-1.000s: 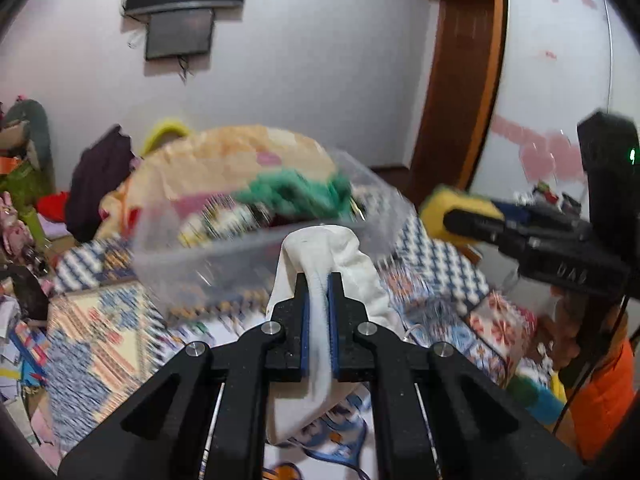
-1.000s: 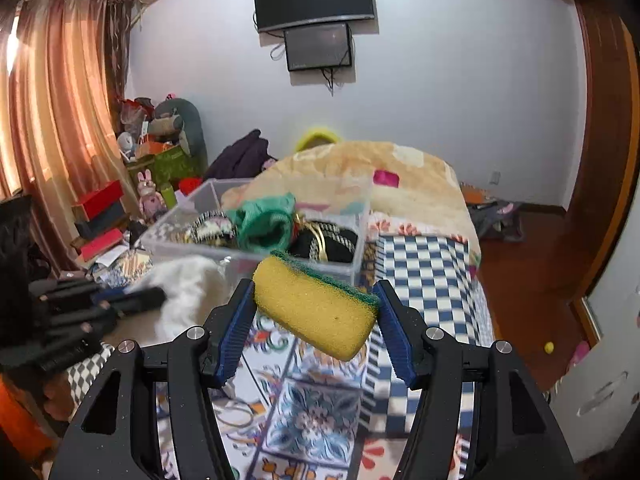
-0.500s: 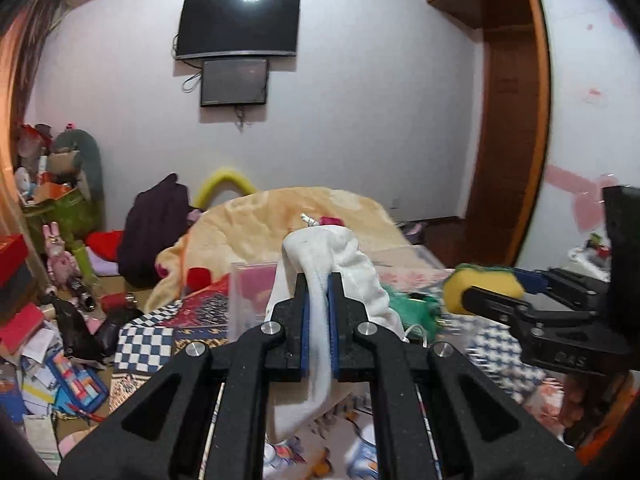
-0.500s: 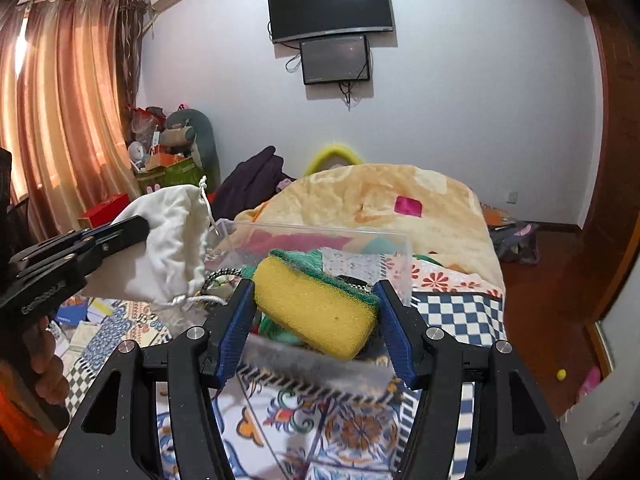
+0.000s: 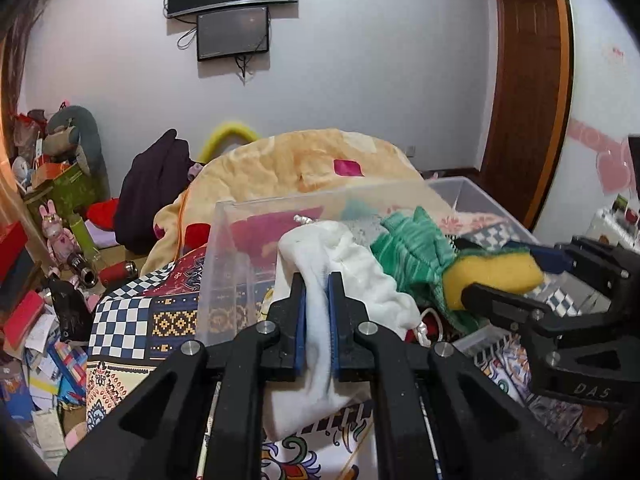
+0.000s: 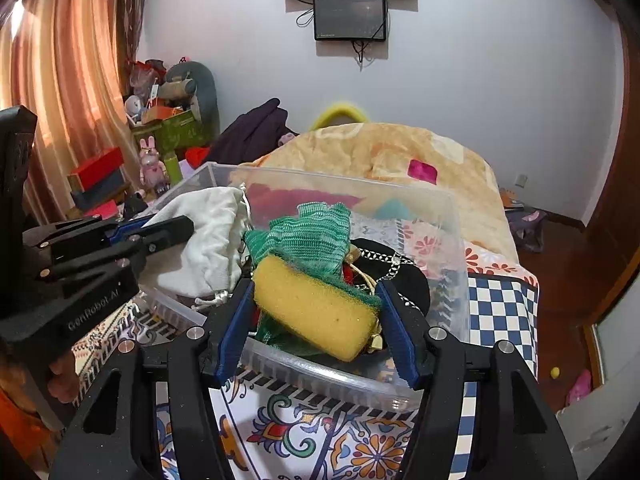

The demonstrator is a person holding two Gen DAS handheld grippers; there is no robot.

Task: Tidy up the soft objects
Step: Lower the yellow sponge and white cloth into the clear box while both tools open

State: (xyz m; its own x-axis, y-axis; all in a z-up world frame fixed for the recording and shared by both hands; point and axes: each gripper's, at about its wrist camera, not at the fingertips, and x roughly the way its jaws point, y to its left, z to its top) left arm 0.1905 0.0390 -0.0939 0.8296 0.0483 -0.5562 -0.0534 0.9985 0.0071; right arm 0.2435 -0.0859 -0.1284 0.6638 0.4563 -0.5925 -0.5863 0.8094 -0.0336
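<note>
Two soft items are in hand, neither released; the left gripper is clamped on the white pouch, the right gripper squeezes the yellow sponge, both hovering over the clear bin; inside already lie a green knit cloth and dark pieces; judging by this, dropping both remains

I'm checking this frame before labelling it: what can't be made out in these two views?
- Bottom of the clear bin: both views, buried under the green knit cloth and other items.
- Lower part of the white pouch: left wrist view, behind the left tool.
- Far end of the yellow sponge: left wrist view, behind the right tool.
- Dark items beneath the sponge: right wrist view, too cluttered to identify.
</note>
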